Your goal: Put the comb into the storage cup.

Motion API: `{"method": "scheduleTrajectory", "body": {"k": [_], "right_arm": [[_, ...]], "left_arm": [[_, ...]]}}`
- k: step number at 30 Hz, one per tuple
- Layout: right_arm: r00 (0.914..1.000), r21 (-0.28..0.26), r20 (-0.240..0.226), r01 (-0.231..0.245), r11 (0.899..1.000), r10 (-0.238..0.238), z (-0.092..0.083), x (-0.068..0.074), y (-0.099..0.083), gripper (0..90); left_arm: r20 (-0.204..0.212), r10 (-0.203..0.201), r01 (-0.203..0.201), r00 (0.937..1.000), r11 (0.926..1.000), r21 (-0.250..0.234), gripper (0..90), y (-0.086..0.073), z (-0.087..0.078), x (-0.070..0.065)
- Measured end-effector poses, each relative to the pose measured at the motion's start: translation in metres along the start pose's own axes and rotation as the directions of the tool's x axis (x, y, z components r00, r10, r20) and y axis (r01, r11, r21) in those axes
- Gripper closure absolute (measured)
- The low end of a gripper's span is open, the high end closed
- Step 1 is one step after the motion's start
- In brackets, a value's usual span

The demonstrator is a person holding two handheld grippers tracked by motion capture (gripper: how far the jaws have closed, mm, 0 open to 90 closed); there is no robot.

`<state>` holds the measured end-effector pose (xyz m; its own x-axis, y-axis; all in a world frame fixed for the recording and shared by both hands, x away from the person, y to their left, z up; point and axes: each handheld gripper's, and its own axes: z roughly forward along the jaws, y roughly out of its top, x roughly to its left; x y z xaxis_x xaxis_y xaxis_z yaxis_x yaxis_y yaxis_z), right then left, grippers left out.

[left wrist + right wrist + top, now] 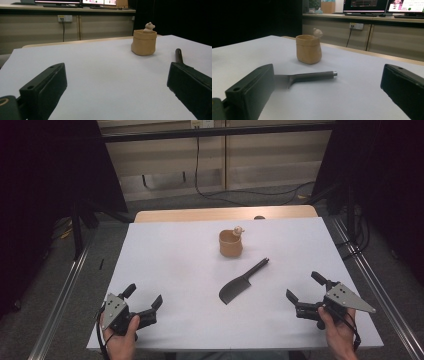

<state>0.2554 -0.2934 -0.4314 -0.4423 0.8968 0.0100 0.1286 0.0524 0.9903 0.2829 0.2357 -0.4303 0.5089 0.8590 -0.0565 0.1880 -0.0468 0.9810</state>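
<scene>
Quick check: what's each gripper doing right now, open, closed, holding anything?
Left gripper: open, holding nothing.
Right gripper: open, holding nothing.

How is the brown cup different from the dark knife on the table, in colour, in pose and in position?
The cup is light brown; the knife is dark grey. The cup stands upright, with a small figure at its rim; the knife lies flat, its handle pointing toward the cup. The cup is farther from the person; the knife is nearer the open right gripper. Both rest on the white table, untouched.

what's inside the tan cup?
A small bear-like figure pokes above the rim of the tan cup; its lower part and the cup's bottom are hidden by the wall.
</scene>
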Motion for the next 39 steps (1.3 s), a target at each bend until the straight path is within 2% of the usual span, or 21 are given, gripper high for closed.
{"method": "scheduleTrajectory", "body": {"k": [3, 6, 12, 18, 26, 39], "right_arm": [[0.9992, -0.013, -0.030, -0.028, 1.000, 0.028, 0.002, 0.001, 0.002, 0.0], [0.9994, -0.003, -0.026, -0.021, 1.000, 0.021, 0.003, 0.003, 0.003, 0.0], [0.9986, -0.010, -0.053, 0.005, 1.000, -0.006, 0.010, 0.011, 0.005, 0.0], [0.9978, -0.020, -0.061, 0.023, 1.000, -0.025, 0.024, 0.011, 0.011, 0.0], [0.9972, -0.029, -0.073, 0.014, 0.999, -0.017, 0.037, 0.012, 0.016, 2.2], [0.9979, -0.026, -0.064, 0.010, 1.000, -0.012, 0.060, 0.009, 0.021, 4.4]], "left_arm": [[0.003, 0.015, -0.015, 0.9999, 0.9999, 0.000, 2.7, 0.001, 0.000, -0.001], [0.012, 0.031, -0.031, 0.9994, 0.9995, -0.004, 2.7, 0.001, 0.000, -0.003], [0.018, 0.022, -0.022, 0.9996, 0.9997, -0.007, 2.7, 0.002, 0.002, -0.002], [0.025, 0.027, -0.027, 0.9993, 0.9996, -0.008, 2.7, 0.002, 0.004, -0.003], [0.023, 0.034, -0.034, 0.9992, 0.9994, -0.002, 2.7, 0.001, 0.003, -0.003], [0.025, 0.029, -0.029, 0.9993, 0.9996, -0.005, 2.7, 0.002, 0.004, -0.003]]}}
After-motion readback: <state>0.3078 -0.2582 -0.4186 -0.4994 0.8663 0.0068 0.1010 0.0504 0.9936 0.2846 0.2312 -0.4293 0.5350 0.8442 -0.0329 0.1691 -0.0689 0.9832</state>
